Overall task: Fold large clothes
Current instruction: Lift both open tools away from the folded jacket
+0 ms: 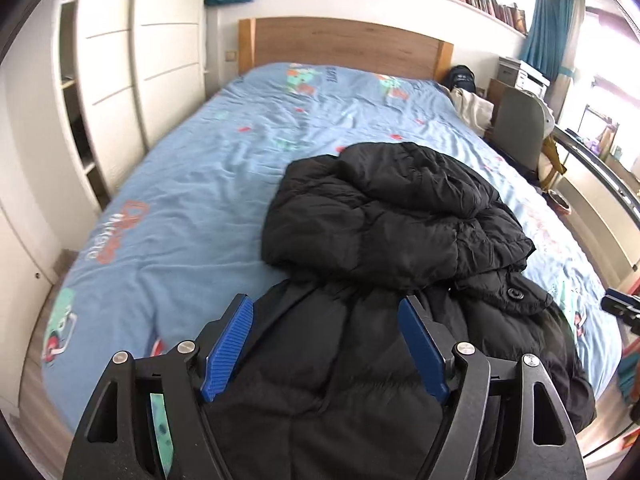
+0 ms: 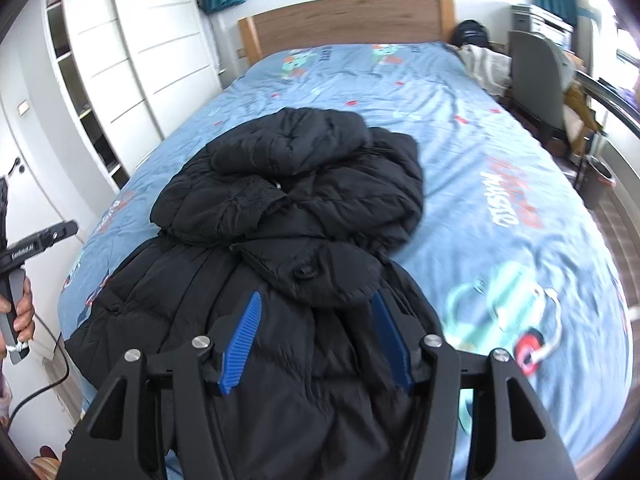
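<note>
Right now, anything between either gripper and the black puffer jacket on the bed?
Nothing visible. The black quilted puffer jacket lies bunched on the light blue printed bedspread, directly under the open left gripper and the open right gripper. No other object sits on it or between.

The black jacket [image 1: 392,240] is quilted, puffy cloth with a faint sheen and a matt snap button. It lies on a blue printed cotton-like bedcover [image 1: 208,168], soft and creased, before a smooth wooden headboard [image 1: 344,44]. The left gripper [image 1: 326,344] has ribbed blue plastic pads [image 1: 230,348] on matt black arms with shiny metal pins.
</note>
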The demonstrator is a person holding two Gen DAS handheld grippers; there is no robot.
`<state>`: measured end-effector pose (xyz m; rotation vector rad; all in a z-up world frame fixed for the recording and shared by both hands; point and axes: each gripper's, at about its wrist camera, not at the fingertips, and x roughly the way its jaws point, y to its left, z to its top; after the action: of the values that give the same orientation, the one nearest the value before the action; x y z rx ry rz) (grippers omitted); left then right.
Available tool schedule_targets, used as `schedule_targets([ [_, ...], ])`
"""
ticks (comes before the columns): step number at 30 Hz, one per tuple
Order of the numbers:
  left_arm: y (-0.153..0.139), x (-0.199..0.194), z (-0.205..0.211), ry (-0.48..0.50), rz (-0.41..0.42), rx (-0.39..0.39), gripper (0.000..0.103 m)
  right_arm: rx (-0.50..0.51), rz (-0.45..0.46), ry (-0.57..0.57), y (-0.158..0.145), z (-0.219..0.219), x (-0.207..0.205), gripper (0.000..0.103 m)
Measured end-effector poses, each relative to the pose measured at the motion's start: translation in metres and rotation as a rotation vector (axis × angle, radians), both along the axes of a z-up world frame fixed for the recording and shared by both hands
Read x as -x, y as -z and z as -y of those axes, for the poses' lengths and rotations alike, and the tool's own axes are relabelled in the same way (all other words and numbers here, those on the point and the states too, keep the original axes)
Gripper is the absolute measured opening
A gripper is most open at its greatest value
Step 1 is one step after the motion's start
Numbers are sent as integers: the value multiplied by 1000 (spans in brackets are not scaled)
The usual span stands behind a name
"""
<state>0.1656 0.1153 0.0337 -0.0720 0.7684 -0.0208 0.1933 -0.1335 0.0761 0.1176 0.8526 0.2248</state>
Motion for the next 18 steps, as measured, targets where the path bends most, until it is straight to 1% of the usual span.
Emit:
schedule_targets([
  [2,-1,14,-2,-10,11,-25,77,-6,8,29,-5,9,13,57],
  [5,-3,34,-5,-19,33,-62,79,-5,15,75,-13,19,31,63],
  [7,-3,47,-7,-24,45,-78,79,-5,25,96,-18,24,42,64],
  [12,-4,68,-11,-41,75,-95,81,-11,35,131,-23,29,63,64],
  [18,-5,84,-11,-47,98,-110,83,-25,33,165,-19,36,80,64],
])
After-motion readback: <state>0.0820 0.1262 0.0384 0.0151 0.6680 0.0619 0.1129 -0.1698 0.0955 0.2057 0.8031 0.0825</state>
